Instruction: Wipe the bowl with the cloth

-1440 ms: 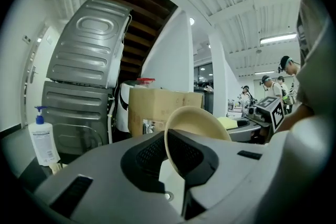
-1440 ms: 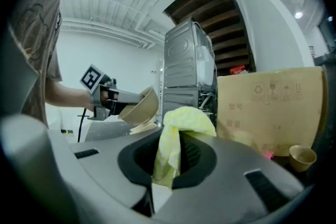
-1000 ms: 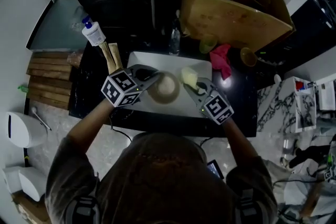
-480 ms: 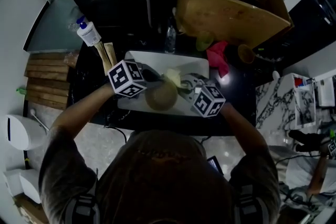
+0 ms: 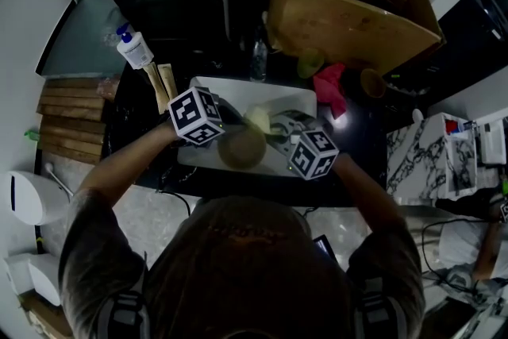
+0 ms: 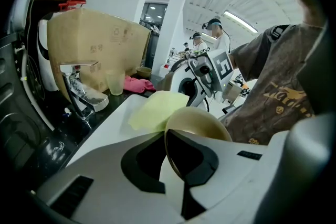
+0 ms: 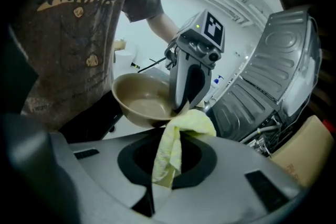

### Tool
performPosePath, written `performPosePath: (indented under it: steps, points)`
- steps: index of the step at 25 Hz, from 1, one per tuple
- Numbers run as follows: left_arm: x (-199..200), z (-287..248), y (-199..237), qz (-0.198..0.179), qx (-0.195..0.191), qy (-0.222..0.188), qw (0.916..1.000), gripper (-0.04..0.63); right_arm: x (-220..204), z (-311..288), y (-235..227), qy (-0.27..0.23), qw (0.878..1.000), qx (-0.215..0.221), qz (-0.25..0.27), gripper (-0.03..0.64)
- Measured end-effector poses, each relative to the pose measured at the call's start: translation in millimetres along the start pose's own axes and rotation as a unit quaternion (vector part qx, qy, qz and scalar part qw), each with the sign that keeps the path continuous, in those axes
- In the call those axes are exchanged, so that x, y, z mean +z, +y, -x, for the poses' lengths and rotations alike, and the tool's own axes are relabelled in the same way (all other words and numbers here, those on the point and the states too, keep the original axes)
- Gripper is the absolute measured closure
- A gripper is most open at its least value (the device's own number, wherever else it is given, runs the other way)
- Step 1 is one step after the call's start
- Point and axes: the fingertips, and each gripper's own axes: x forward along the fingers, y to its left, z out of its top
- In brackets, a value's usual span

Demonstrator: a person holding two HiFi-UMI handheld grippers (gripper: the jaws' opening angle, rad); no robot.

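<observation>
Clamps left gripper (image 6: 171, 150) on the rim of the round tan bowl (image 6: 203, 122), right gripper (image 7: 167, 168) on the pale yellow cloth (image 7: 173, 141) touching that rim just ahead; seemingly mid-wipe, next needing a sweep round the inside.

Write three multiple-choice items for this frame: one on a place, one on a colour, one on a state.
1. Where is the bowl? A. on the floor B. over the white sink C. on a shelf
2. What colour is the cloth in the right gripper? A. pale yellow B. blue C. black
3. How is the left gripper? A. open, empty B. shut on the bowl's rim C. shut on the cloth
Answers: 1 B, the head view shows it above the sink; 2 A, seen hanging between the jaws; 3 B, its jaws pinch the rim.
</observation>
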Motion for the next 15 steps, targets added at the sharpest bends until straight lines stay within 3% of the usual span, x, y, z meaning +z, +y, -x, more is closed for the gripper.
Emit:
performPosePath:
  steps: [15]
  points:
    - [-3.9, 14.9, 29.0, 0.042, 0.068, -0.029, 0.9964, 0.574, -1.9, 12.5, 5.0, 0.007, 1.000, 0.000, -0.008, 0.597]
